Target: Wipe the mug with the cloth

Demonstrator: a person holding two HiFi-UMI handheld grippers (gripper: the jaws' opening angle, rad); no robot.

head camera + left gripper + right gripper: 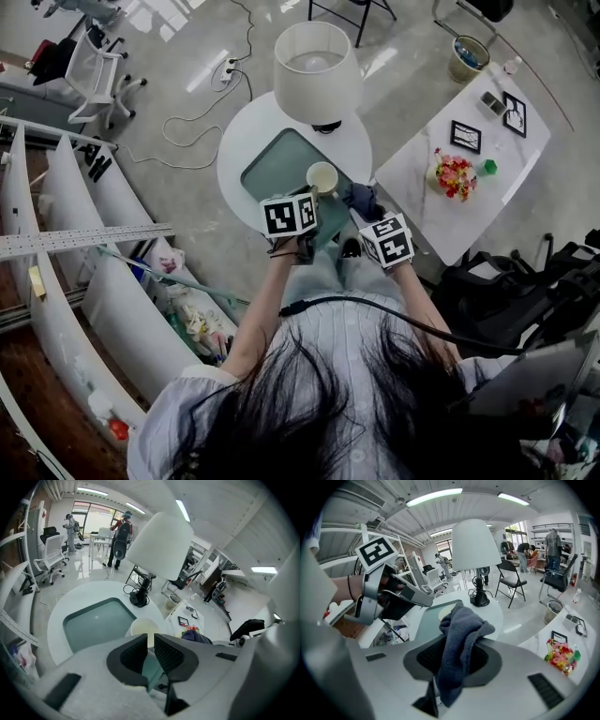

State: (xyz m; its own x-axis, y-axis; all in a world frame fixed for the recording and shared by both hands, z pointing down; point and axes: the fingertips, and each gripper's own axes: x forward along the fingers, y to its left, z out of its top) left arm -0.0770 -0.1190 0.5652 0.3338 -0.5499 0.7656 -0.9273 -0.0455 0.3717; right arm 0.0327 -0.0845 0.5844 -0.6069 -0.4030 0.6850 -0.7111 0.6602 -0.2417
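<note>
Nearest the person, the right gripper point(458, 660) is clamped on the cloth point(461, 634). The dark blue fabric is bunched up above the jaws, and a tail hangs below them. The left gripper point(150, 641) has its jaws drawn in to a narrow slit with a strip of cream in it. I judge that strip to be part of the mug point(322, 177), most likely its handle, though the contact itself is not plain.

In the head view the mug lies at about 1 o'clock from the left gripper's marker cube, right at its tips. From the right gripper's cube it lies at about 10 o'clock, with the cloth in between and just beside its wall. The mug is upright, its mouth open to the camera, so its long axis runs vertically. It is over the near right corner of the teal tray point(277, 164) on the round table point(248, 141).

The left gripper is the nearer one and looks to be steadying the mug. The wipe therefore falls to the right gripper, which should carry the cloth toward 10 o'clock onto the mug's side or rim.

Beyond, at 12 o'clock, stands the lamp point(317, 58).
</note>
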